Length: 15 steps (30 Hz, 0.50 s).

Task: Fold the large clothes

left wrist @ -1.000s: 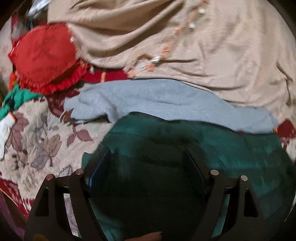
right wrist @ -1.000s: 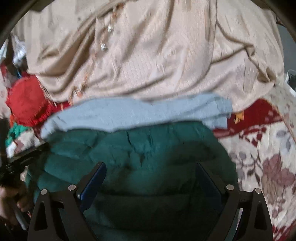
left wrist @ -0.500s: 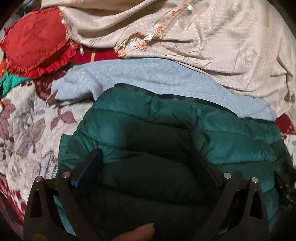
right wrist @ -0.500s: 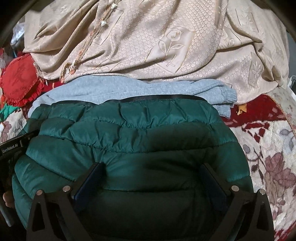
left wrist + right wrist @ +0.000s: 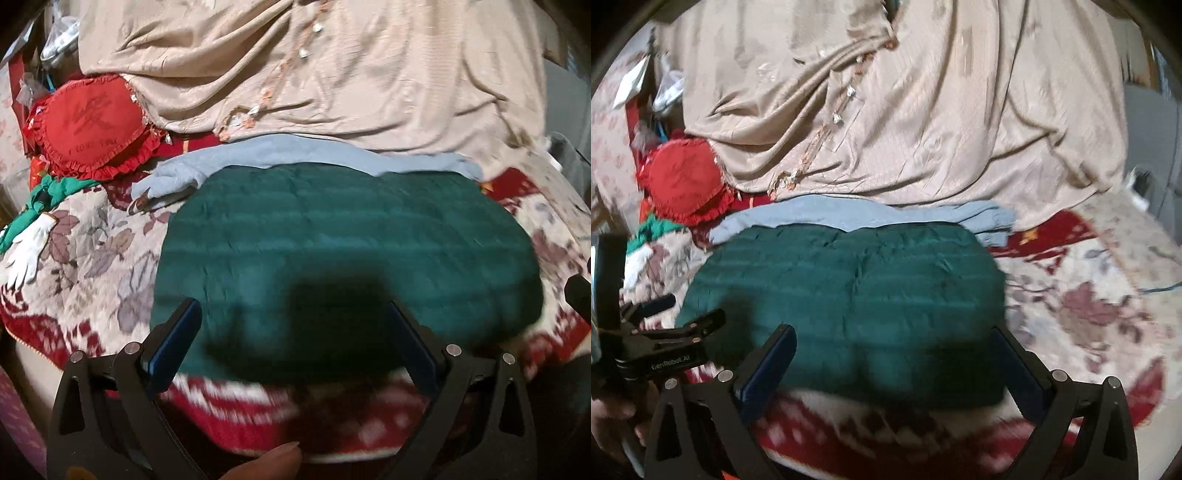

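**Jacket lies crosswise, just ahead of both claws**

I see the folded green jacket on the bed, long axis left-to-right, just beyond my left claw and right claw. Both have just spread wide and hold nothing; neither sits clearly nearer.

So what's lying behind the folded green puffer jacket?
A light blue garment shows behind the green puffer jacket, its near edge tucked under it; beyond lies beige cloth. How far it runs underneath is covered.

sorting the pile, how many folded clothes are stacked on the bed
2: a green jacket in front, on top, and a grey sweater under it, sticking out behind by the beige cloth. More may be hidden beneath.
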Available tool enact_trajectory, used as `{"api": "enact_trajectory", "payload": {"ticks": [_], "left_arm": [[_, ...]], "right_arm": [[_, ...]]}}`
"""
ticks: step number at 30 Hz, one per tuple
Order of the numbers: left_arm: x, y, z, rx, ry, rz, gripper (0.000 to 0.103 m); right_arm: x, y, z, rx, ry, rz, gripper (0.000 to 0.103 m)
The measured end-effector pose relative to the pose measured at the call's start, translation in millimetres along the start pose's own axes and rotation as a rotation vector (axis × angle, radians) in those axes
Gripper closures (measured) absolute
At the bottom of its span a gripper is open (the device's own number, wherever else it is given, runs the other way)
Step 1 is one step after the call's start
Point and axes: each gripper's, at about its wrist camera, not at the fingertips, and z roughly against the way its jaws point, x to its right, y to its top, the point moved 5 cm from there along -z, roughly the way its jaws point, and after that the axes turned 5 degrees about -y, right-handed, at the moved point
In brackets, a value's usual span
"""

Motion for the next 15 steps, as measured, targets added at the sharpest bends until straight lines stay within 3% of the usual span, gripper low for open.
{"api": "enact_trajectory", "payload": {"ticks": [6,15], "left_arm": [[15,-22,37,0.01,-0.07,-0.025,0.004],[14,-23,74,0.068,-0.075,-0.02,0.004]], "right_arm": [[7,-31,44,-0.012,-0.01,-0.01,0.001],[5,-60,65,-0.038,-0.035,0.025,0.001]]}}
